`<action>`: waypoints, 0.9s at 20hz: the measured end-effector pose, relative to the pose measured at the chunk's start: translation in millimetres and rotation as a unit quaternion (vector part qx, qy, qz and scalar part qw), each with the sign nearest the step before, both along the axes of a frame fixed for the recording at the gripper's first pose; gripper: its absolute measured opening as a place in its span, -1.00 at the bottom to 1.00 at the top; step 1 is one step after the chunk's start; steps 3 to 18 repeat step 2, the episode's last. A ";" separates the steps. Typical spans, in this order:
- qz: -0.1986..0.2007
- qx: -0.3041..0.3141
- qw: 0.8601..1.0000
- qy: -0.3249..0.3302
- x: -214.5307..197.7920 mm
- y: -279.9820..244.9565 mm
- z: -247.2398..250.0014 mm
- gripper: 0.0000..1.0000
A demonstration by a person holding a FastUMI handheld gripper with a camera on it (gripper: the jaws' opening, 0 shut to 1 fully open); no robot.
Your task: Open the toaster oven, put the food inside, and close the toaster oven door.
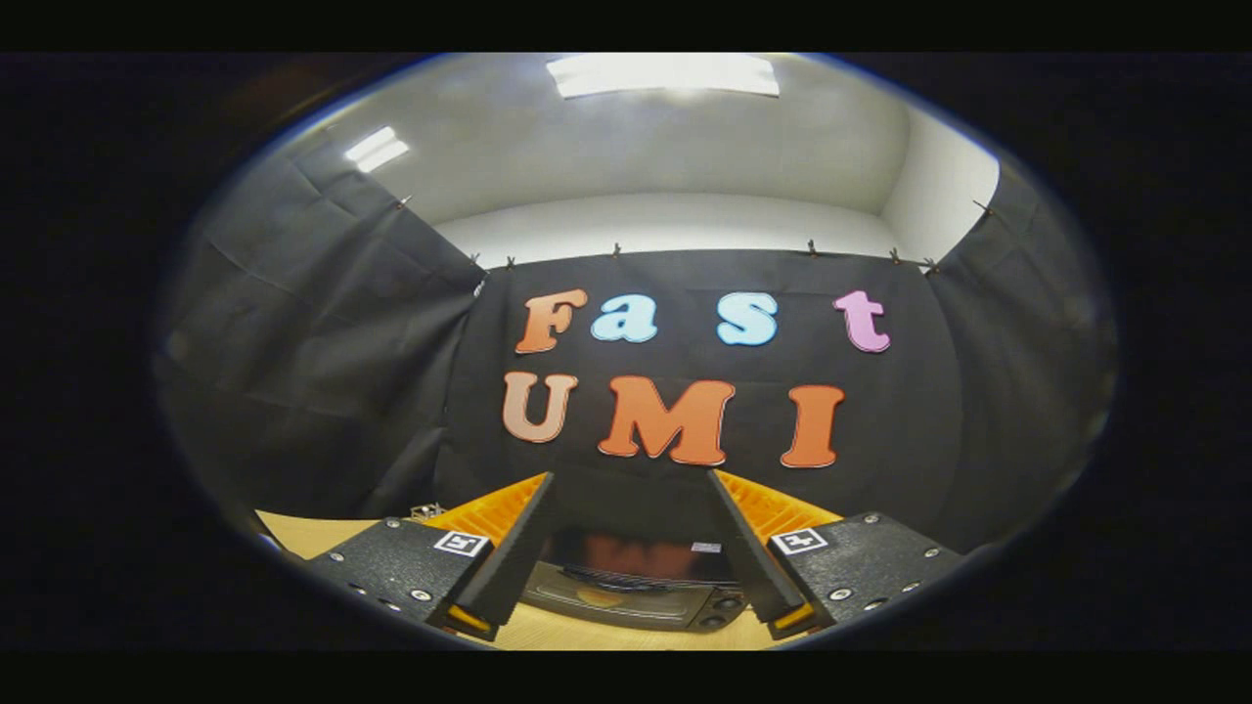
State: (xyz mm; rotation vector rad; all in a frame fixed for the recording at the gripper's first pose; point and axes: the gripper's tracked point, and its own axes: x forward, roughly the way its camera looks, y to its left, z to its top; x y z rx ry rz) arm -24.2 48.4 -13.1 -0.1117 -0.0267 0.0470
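Note:
My gripper [631, 494] is open, its two fingers spread wide with nothing between them. Below and beyond the fingers a dark toaster oven [631, 587] stands on a light wooden table [303, 533]. Its glass door [606, 592] appears shut, with something orange dimly visible behind the glass. Its knobs [722, 611] sit on the right side of the front. The gripper is held above the oven and apart from it.
Black cloth walls close the booth behind and on both sides of the table. A small metallic object [427, 510] lies on the table to the left of the oven, past the left finger.

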 end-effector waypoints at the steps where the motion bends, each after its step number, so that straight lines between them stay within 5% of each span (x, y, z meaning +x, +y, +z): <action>1: -0.001 0.000 1.000 0.000 1.4 -0.5 -1.1 0.79; 18: -0.001 0.000 1.000 0.000 1.9 -0.5 -1.5 0.79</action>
